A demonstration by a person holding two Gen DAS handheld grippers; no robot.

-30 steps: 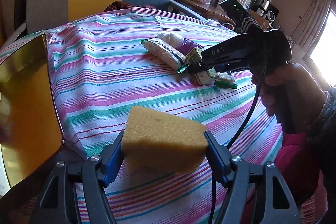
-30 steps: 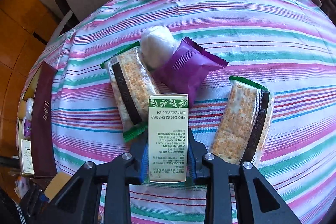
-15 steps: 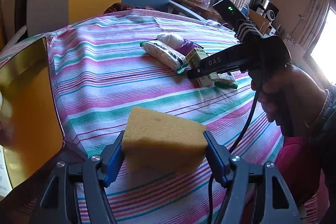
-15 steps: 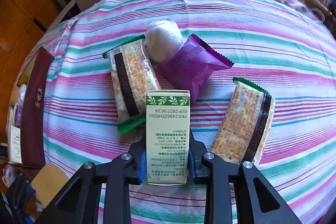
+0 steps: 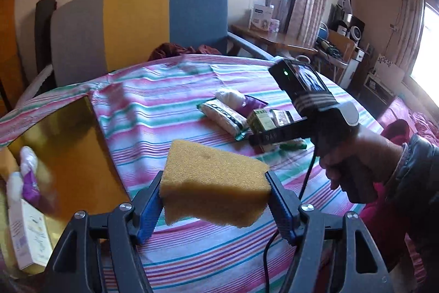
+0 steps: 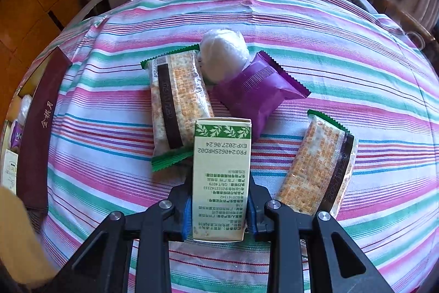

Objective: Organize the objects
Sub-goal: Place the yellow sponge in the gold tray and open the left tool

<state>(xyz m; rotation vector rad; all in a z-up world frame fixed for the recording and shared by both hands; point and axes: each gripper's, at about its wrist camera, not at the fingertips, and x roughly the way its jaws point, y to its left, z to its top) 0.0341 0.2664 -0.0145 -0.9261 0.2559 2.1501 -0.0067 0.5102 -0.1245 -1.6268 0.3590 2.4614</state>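
Closest to me, my left gripper point(image 5: 215, 201) is squeezing a yellow sponge point(image 5: 214, 183) between its two blue pads, and the sponge is up in the air above the striped tablecloth point(image 5: 170, 106). Just to the left of it, at the table's edge, is a gold box point(image 5: 63, 144) with its lid standing up, and I can see a white carton point(image 5: 30, 238) and a small purple packet point(image 5: 28, 184) lying inside it. My right gripper point(image 6: 219, 210) is shut tight on a tall green and cream carton point(image 6: 221, 177), with the pads pressing on its two long sides. The print on that carton reads upside down to me. From the left camera I can see a hand point(image 5: 354, 161) holding that right gripper over the snacks. Just past the carton, on the cloth, a cracker pack with green ends point(image 6: 175, 106) lies to the left, and its near end is tucked beside the carton. A second cracker pack point(image 6: 318, 166) lies to the right, apart from the carton. A bit farther on is a purple snack bag point(image 6: 258, 89), and a white wrapped ball point(image 6: 222, 54) is touching it and the first cracker pack. Far back, behind the table, is a chair with grey, yellow and blue panels point(image 5: 137, 26).
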